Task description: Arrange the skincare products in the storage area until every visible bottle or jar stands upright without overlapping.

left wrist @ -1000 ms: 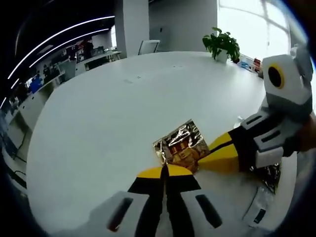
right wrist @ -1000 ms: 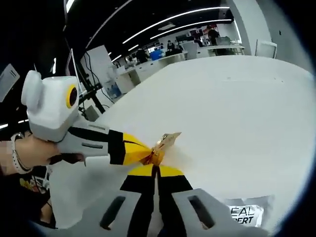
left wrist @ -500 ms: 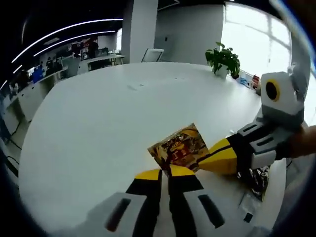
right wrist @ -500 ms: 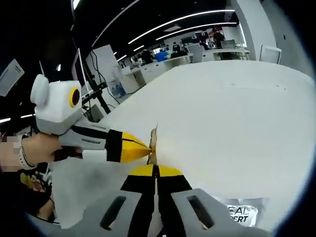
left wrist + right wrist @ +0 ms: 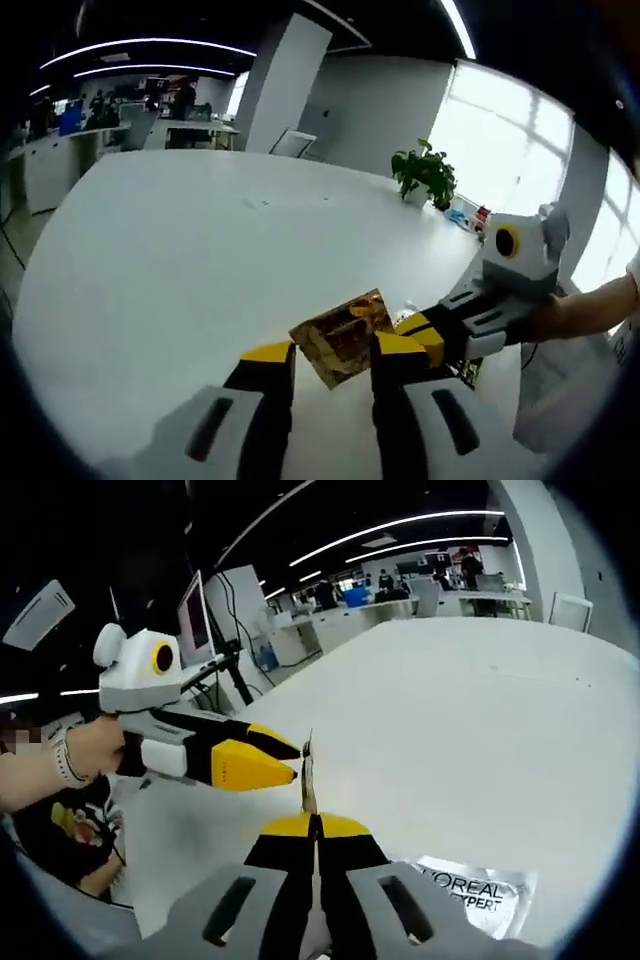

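A gold and brown foil sachet (image 5: pixel 338 338) hangs above the white table (image 5: pixel 180 250). In the left gripper view my right gripper (image 5: pixel 405 327) comes in from the right and is shut on the sachet's right edge. My left gripper (image 5: pixel 333 352) is open, its yellow tips standing either side of the sachet's lower edge. In the right gripper view the sachet (image 5: pixel 308 778) shows edge-on, pinched in my right gripper (image 5: pixel 315 820). The left gripper (image 5: pixel 296 761) reaches in from the left with its jaws parted, its tips just beside the sachet.
A silver L'Oreal sachet (image 5: pixel 470 890) lies flat on the table (image 5: pixel 480 710) close to my right gripper. A potted plant (image 5: pixel 428 172) stands at the table's far edge. Office desks and monitors (image 5: pixel 210 620) lie beyond the table.
My left gripper has opened and let go of the gold sachet. The right gripper stays shut on it. Both views have tilted upward.
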